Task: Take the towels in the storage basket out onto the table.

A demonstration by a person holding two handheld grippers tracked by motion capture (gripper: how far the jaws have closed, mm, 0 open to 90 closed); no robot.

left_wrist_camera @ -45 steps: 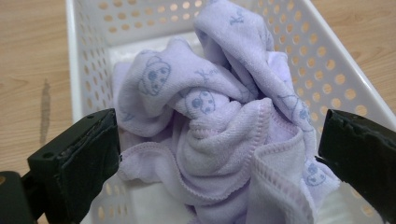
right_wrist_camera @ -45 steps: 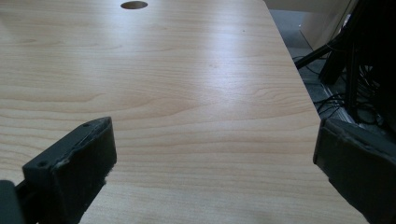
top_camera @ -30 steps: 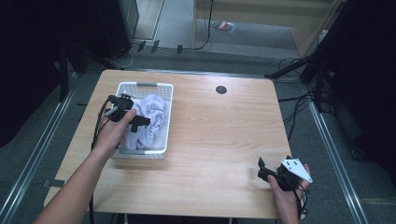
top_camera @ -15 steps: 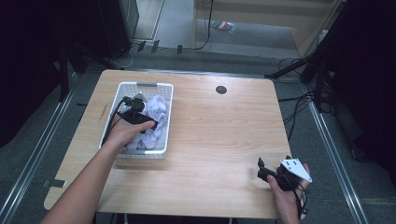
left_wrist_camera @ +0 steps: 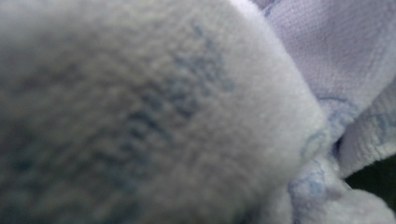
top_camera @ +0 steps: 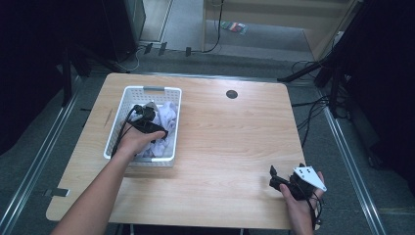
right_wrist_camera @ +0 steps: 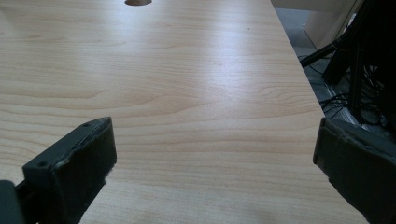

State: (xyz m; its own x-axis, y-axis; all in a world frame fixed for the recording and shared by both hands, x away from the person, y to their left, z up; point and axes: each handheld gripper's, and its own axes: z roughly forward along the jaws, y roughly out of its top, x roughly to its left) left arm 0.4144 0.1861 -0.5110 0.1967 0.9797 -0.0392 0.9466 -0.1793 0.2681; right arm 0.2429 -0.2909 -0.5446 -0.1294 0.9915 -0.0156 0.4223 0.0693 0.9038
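A white slatted basket (top_camera: 154, 89) stands on the left part of the wooden table (top_camera: 230, 132) and holds crumpled pale lavender cloths (top_camera: 169, 112). My left gripper (top_camera: 159, 131) is down inside the basket, pressed into the cloths. Its own view is a blurred close-up of grey-white terry cloth (left_wrist_camera: 140, 116) beside a lavender fold (left_wrist_camera: 336, 56); its jaws are hidden. My right gripper (top_camera: 272, 177) rests low over the table's front right, jaws wide apart (right_wrist_camera: 213, 140), nothing between them.
A round dark cable hole (top_camera: 232, 94) lies in the far middle of the table, seen also at the top of the right gripper view (right_wrist_camera: 137, 2). The table's right edge (right_wrist_camera: 299, 60) is close to the right gripper, with cables on the floor beyond.
My left gripper has moved from the basket's far left corner toward its middle and down into the cloths. The right gripper has stayed put.
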